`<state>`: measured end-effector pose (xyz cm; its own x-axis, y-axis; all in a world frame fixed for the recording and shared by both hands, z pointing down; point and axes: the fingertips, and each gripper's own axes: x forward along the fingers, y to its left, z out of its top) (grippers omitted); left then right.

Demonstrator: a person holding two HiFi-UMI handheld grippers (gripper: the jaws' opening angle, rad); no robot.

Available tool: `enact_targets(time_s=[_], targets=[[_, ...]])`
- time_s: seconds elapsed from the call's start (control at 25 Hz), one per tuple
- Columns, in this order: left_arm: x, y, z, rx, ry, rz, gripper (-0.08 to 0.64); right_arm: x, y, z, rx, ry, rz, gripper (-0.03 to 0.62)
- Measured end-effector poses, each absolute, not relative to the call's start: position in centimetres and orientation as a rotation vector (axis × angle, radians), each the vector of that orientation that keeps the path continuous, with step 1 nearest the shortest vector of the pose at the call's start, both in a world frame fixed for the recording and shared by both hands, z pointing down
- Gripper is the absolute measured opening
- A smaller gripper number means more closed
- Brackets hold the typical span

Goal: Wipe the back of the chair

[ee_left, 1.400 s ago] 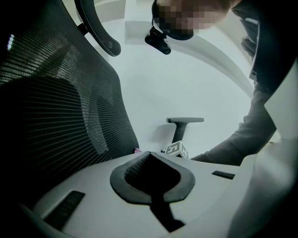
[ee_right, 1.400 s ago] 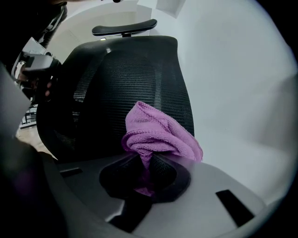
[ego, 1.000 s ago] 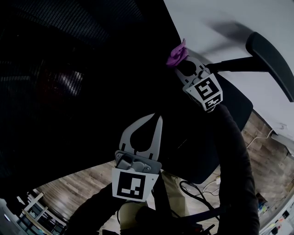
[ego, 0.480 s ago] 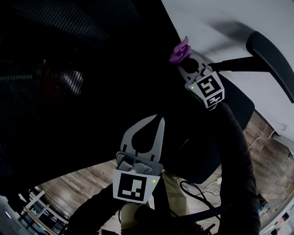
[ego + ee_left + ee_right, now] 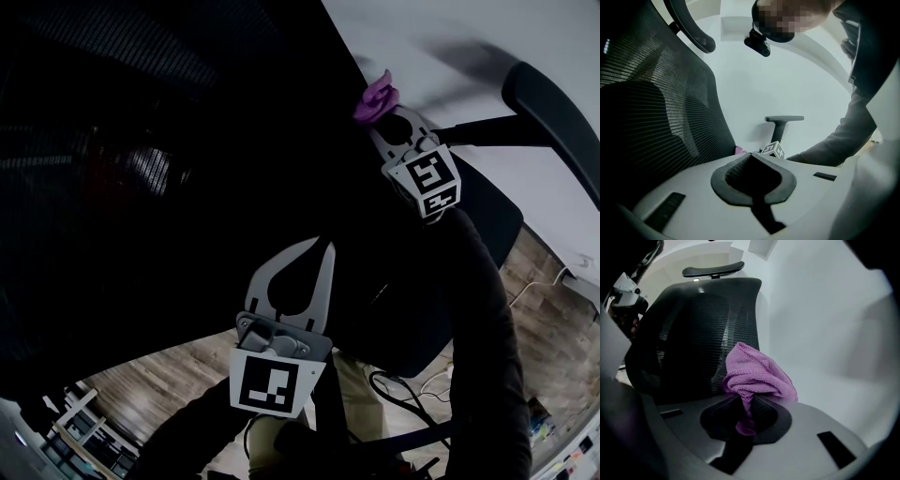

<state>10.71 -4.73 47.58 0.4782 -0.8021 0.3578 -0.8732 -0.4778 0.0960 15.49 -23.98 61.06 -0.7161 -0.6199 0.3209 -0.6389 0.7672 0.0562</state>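
Right hand-held gripper [image 5: 745,403] pinches one purple cloth [image 5: 757,371] beside one chair back [image 5: 693,333]; left hand-held gripper [image 5: 322,251] pressed together, empty. Wood floor [image 5: 169,370].

No words, numbers or brand names to read anywhere. Only black and white square patterns made of little blocks, not letters: one on the left cube [image 5: 275,382], part of the left gripper [image 5: 322,246], and one on the right cube [image 5: 427,183], part of the right gripper [image 5: 386,114]. Small and hard to make out on the right cube in the left gripper view.
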Motion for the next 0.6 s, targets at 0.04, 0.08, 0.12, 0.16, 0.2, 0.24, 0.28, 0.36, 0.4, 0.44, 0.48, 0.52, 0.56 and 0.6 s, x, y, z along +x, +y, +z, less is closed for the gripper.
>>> enact_targets(time_s=[0.04,0.08,0.12,0.16,0.2,0.24,0.28,0.36,0.4,0.44,0.48,0.52,0.56,0.6], targets=[[10.7,-4.8,47.6,2.463,-1.429,0.389,0.009,15.8,-24.3,61.0,0.999,-2.634,0.084,0.044],[10.7,-4.8,47.5,2.464,-1.430,0.392,0.009,16.1,-24.6,60.9,1.029,-2.627,0.084,0.045],[10.7,-4.8,47.5,2.465,-1.431,0.393,0.009,16.5,-25.0,60.9,1.059,-2.620,0.085,0.044],[10.8,-4.8,47.5,2.465,-1.433,0.393,0.009,16.8,-25.3,60.8,1.088,-2.614,0.085,0.044],[10.8,-4.8,47.6,2.464,-1.434,0.393,0.009,17.2,-25.5,60.8,1.114,-2.610,0.087,0.044],[10.9,-4.9,47.7,2.465,-1.436,0.393,0.009,17.5,-25.8,60.9,1.136,-2.607,0.088,0.044],[11.0,-4.9,47.9,2.466,-1.437,0.394,0.009,17.9,-26.0,60.9,1.157,-2.606,0.091,0.044],[11.1,-4.8,47.9,2.471,-1.438,0.393,0.009,18.5,-26.3,60.5,1.201,-2.608,0.094,0.044],[11.2,-4.8,47.9,2.474,-1.437,0.394,0.009,18.8,-26.5,60.2,1.222,-2.609,0.092,0.044],[11.3,-4.7,47.8,2.477,-1.437,0.393,0.009,19.1,-26.5,59.9,1.237,-2.610,0.086,0.044],[11.4,-4.6,47.7,2.478,-1.437,0.389,0.009,19.2,-26.5,59.5,1.245,-2.612,0.079,0.044],[11.5,-4.4,47.6,2.479,-1.438,0.385,0.009,19.3,-26.3,59.3,1.246,-2.615,0.072,0.044],[11.6,-4.3,47.5,2.479,-1.439,0.380,0.009,19.4,-26.2,59.1,1.244,-2.617,0.067,0.044],[11.7,-4.2,47.4,2.481,-1.439,0.378,0.009,19.5,-26.0,59.0,1.242,-2.619,0.064,0.044]])
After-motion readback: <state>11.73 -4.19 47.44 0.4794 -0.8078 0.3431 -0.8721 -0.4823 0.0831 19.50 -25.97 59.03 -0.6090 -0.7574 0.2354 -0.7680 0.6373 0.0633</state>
